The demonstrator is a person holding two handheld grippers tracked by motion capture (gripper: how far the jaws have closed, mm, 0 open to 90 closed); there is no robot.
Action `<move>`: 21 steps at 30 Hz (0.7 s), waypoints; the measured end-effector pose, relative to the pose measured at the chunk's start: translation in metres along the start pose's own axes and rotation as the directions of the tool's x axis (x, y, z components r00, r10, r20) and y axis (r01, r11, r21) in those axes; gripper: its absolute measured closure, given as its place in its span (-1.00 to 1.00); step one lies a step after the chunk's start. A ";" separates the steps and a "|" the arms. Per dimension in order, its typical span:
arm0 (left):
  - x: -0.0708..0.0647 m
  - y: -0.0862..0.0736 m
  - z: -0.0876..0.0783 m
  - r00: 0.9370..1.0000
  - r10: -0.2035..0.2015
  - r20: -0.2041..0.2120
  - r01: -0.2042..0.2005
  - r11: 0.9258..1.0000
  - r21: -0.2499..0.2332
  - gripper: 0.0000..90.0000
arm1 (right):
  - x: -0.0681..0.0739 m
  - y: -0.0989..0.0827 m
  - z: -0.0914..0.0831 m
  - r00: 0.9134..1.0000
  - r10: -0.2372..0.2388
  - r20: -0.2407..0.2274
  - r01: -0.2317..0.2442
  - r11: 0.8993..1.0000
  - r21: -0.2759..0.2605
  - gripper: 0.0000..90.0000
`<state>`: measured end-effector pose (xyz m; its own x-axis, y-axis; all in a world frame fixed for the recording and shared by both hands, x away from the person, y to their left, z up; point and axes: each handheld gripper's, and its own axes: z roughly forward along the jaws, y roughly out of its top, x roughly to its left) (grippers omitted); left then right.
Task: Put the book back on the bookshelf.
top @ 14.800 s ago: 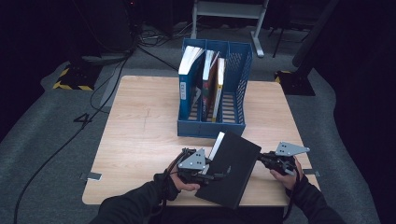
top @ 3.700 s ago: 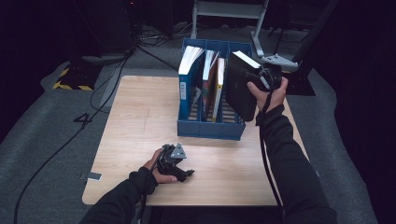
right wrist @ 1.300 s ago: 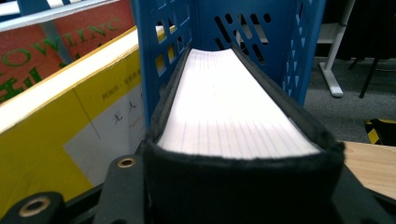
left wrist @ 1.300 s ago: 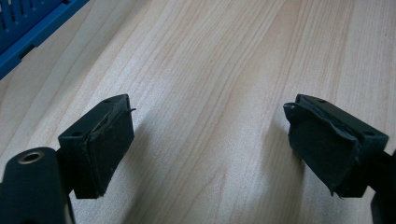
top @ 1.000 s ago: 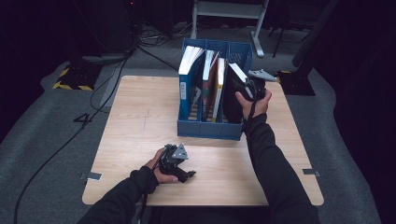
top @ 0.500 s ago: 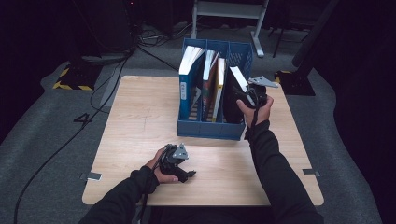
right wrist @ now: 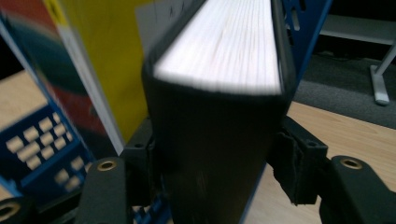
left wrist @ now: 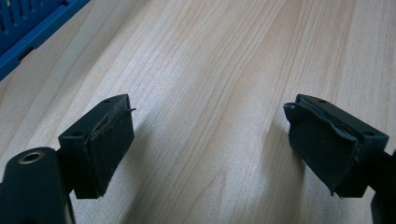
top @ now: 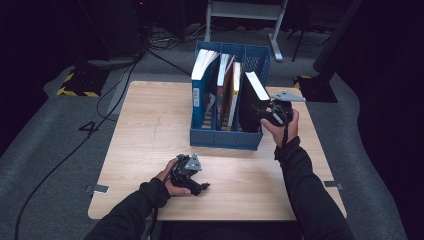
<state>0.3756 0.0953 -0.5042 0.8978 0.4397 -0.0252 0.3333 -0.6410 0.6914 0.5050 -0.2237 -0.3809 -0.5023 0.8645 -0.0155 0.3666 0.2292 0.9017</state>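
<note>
A thick black book (top: 250, 102) stands upright in the right compartment of the blue file holder (top: 225, 139). My right gripper (top: 267, 111) is at the book's right edge, with the book (right wrist: 219, 140) between its jaws. Those jaws have just been opening, and the right pad (right wrist: 287, 163) looks barely clear of the cover. My left gripper (top: 200, 187) rests near the table's front edge. It is open (left wrist: 210, 149) over bare wood, with nothing between its pads.
A blue-and-white book (top: 202, 82) fills the holder's left compartment and thinner books (top: 229, 87) the middle one; a yellow cover (right wrist: 107, 70) stands beside the black book. The wooden table (top: 150, 115) has free room left of and in front of the holder.
The right hand has sunk a little and shifted right with the black book, which now sits lower in the right compartment. The left hand has kept still.
</note>
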 end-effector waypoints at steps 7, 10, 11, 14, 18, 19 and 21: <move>0.000 0.000 0.000 1.000 0.001 -0.001 -0.001 1.000 0.000 -0.68 | -0.005 -0.021 -0.001 0.996 -0.067 -0.062 0.070 0.996 0.047 0.03; 0.000 0.000 0.000 1.000 0.001 -0.001 -0.001 1.000 0.000 -0.68 | -0.005 -0.027 0.000 0.994 -0.075 -0.075 0.079 0.995 0.059 0.05; 0.000 0.000 0.000 1.000 0.002 -0.001 -0.002 1.000 -0.001 -0.68 | -0.005 -0.029 0.001 0.994 -0.080 -0.076 0.085 0.994 0.068 0.05; 0.000 0.000 0.000 1.000 0.000 -0.001 0.000 1.000 0.000 -0.68 | -0.004 -0.034 0.004 0.992 -0.100 -0.077 0.107 0.990 0.090 0.05; 0.000 0.000 0.000 1.000 0.001 -0.002 -0.001 1.000 0.001 -0.68 | -0.002 -0.036 0.008 0.989 -0.120 -0.087 0.129 0.985 0.110 0.06; 0.000 0.000 0.000 1.000 0.001 -0.001 -0.001 1.000 0.000 -0.68 | -0.001 -0.036 0.009 0.988 -0.125 -0.087 0.134 0.984 0.115 0.06; 0.000 0.000 0.000 1.000 0.000 -0.002 0.000 1.000 0.000 -0.68 | -0.002 -0.036 0.010 0.987 -0.122 -0.103 0.134 0.984 0.120 0.05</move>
<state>0.3756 0.0953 -0.5041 0.8974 0.4405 -0.0235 0.3329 -0.6413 0.6913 0.5013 -0.2291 -0.4174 -0.6210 0.7797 -0.0808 0.3877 0.3951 0.8328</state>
